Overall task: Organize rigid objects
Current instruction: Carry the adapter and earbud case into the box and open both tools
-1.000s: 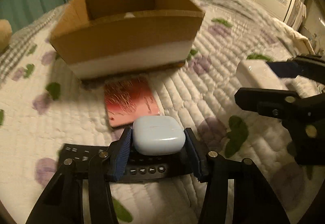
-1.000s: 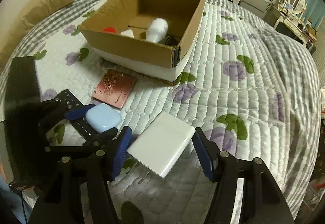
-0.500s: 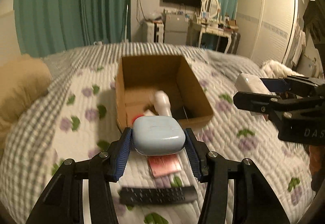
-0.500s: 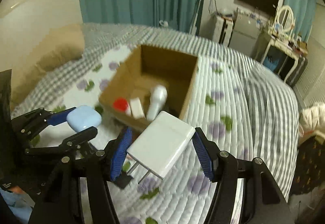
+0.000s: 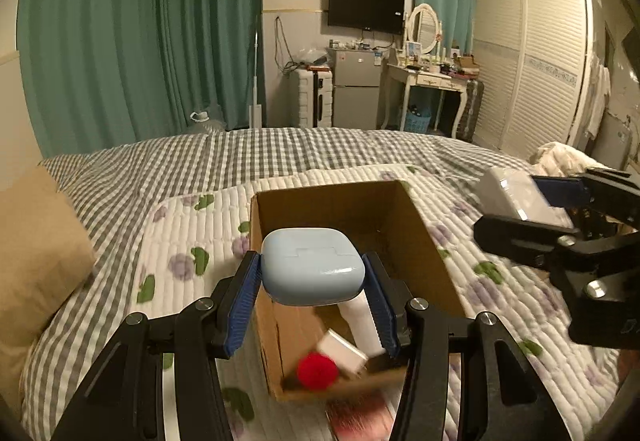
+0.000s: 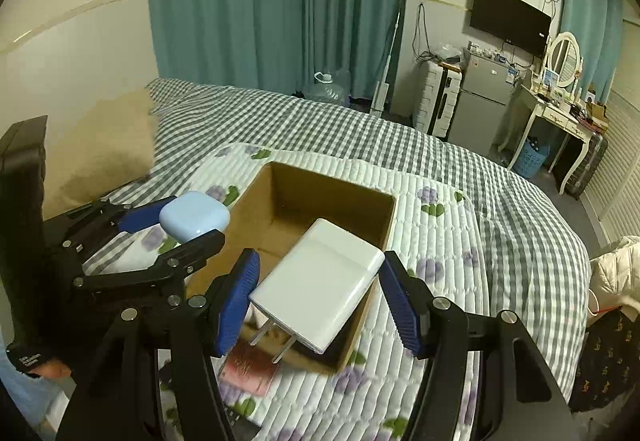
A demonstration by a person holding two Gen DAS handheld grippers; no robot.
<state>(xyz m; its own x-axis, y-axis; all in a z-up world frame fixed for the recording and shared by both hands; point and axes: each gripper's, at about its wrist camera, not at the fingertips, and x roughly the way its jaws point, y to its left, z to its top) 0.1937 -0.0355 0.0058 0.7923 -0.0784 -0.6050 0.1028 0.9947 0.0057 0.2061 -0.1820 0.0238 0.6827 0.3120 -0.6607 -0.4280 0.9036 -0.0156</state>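
Observation:
My left gripper [image 5: 312, 295] is shut on a pale blue earbud case [image 5: 312, 267], held in the air above the near end of an open cardboard box [image 5: 400, 233]. My right gripper [image 6: 318, 299] is shut on a white plug charger [image 6: 320, 285], its two prongs pointing down and left, above the same box [image 6: 340, 193]. In the box lie a red round thing [image 5: 318, 371], a small white block [image 5: 344, 349] and a white bottle [image 5: 362, 321]. The right gripper with the charger [image 5: 516, 197] shows at the right of the left wrist view; the left gripper with the case [image 6: 194, 215] shows at the left of the right wrist view.
The box stands on a white quilt with purple flowers [image 5: 188, 237] over a grey checked bedspread [image 6: 400, 145]. A pink card [image 6: 250, 367] lies in front of the box. A tan pillow [image 5: 36, 253] is at the left. Fridge, dressing table and wardrobe stand beyond the bed.
Both grippers rose from the quilt with their objects and now hang above the box. The black remote has dropped out of sight below.

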